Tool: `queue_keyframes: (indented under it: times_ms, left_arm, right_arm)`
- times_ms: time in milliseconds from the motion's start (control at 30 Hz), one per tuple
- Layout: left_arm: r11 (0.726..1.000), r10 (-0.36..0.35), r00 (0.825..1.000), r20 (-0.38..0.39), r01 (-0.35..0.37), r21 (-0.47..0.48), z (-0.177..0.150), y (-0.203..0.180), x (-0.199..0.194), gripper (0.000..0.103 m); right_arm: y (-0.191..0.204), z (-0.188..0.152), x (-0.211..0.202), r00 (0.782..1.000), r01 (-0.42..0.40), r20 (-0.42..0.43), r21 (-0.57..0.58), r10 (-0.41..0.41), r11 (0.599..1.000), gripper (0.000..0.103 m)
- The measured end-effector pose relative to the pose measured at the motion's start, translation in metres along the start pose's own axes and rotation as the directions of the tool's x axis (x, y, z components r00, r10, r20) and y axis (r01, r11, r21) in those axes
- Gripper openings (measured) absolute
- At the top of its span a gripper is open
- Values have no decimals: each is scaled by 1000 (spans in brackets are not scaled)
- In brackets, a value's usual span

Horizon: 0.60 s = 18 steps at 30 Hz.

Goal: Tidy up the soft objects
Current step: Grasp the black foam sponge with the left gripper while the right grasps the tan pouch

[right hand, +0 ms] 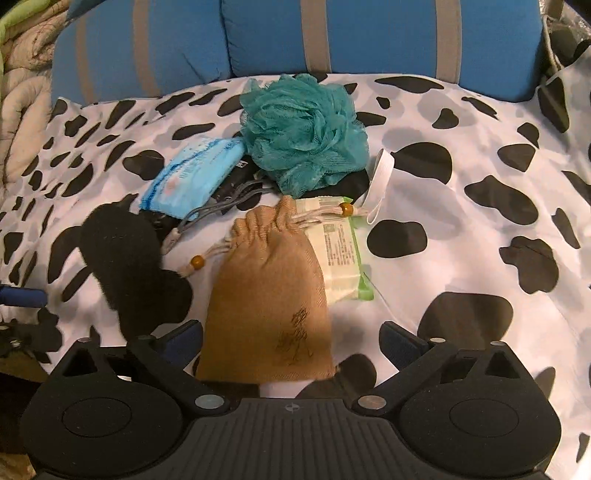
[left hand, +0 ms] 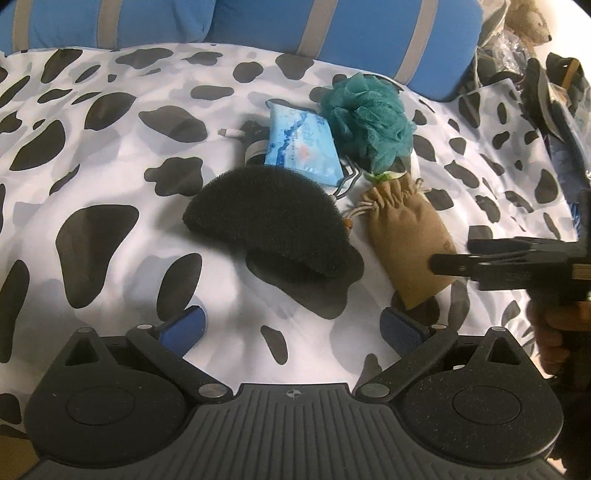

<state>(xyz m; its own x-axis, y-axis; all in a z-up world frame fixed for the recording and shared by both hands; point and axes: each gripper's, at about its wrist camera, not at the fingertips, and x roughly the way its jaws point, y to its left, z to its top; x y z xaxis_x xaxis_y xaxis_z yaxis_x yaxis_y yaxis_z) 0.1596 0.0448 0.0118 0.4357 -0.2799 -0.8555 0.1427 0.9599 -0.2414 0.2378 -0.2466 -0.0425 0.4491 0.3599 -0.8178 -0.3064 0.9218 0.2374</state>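
Observation:
Soft items lie in a cluster on the cow-print bedsheet [left hand: 110, 177]. A black half-round sponge [left hand: 273, 225] sits just ahead of my left gripper [left hand: 294, 325], which is open and holds nothing. Behind the sponge are a blue wipes pack [left hand: 301, 147] and a teal mesh loofah [left hand: 369, 118]. A tan drawstring pouch [right hand: 269, 295] lies between the fingers of my right gripper [right hand: 291, 339]. That gripper is open, with a clear gap at the right pad. The pouch partly covers a green wipes pack [right hand: 340, 251]. The loofah [right hand: 303, 133] and the sponge [right hand: 118, 258] also show in the right wrist view.
Blue cushions with grey stripes [left hand: 332, 29] line the back of the bed. A grey cord [right hand: 221, 210] and a white strap [right hand: 380, 173] lie among the items. Clutter and a stuffed toy [left hand: 528, 18] sit at the far right. A quilt [right hand: 18, 92] is bunched at the left.

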Motion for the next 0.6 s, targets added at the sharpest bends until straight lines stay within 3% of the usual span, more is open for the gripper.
queue_keyframes:
  times_ms: [133,233,333,400,467,600]
  left_arm:
    - [1000,0,1000,5,0,-9,1,2,0,103]
    - [1000,-5,1000,5,5,-22,2,4,1,103]
    - [1000,0,1000,1,0,-27,2,5,3,103]
    - [999,1,1000,-3,-1,-37,2,6,4,103]
    - [999,-5,1000,-6,4,-51,2,7,6,103]
    - [991,-66,997,-25,63,-119,6,12,12,103]
  right_arm:
    - [-5,3,12,1000,-21,-13,14,21,1000,86]
    - [-8,4,19,998,-53,-14,26,54,998,69]
    - [-9,5,24,999,-49,-11,36,49,998,50]
    - [-10,6,24,999,-35,-13,41,35,999,27]
    - [-11,7,22,998,-62,-16,57,63,996,11]
    - [-5,8,10,997,-74,10,39,74,996,7]
